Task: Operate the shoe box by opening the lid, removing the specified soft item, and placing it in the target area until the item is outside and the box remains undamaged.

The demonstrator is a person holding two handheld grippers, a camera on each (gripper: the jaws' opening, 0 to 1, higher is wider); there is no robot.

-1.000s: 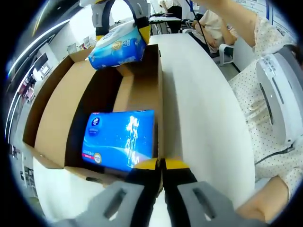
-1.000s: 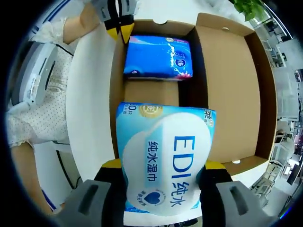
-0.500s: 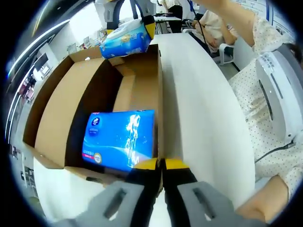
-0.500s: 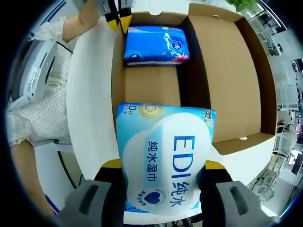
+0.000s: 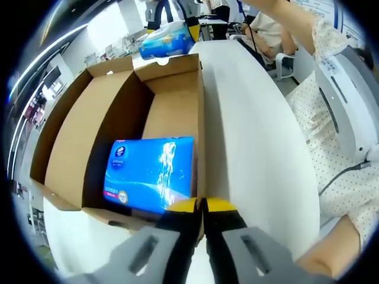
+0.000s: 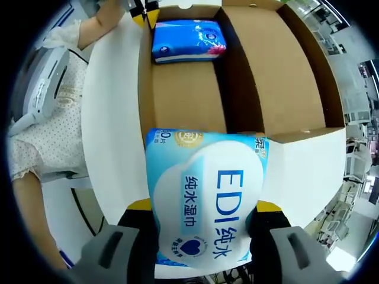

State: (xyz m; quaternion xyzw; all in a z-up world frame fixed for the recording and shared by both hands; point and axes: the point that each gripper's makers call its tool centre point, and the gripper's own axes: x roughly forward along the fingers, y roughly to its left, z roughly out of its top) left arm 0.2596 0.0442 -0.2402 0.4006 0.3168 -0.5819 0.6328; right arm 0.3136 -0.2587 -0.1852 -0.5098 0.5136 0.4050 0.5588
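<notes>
White table (image 5: 249,130), bare strip along the box's 3 o'clock side, open shoe box (image 6: 183,89), lid folded flat, wipes pack (image 6: 207,201) clamped by right gripper (image 6: 201,216) beyond the box's 6 o'clock edge, left gripper (image 5: 200,206) pinched, seemingly on the box wall.

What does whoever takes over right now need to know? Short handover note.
Right gripper: shut on the wipes pack, held clear of the box.
Left gripper: jaws closed on the box wall at its near corner.
Shoe box: open on the white table; blue tissue pack lies inside.
Done: lid open, wipes out.
Left: set the wipes down on the table.
</notes>
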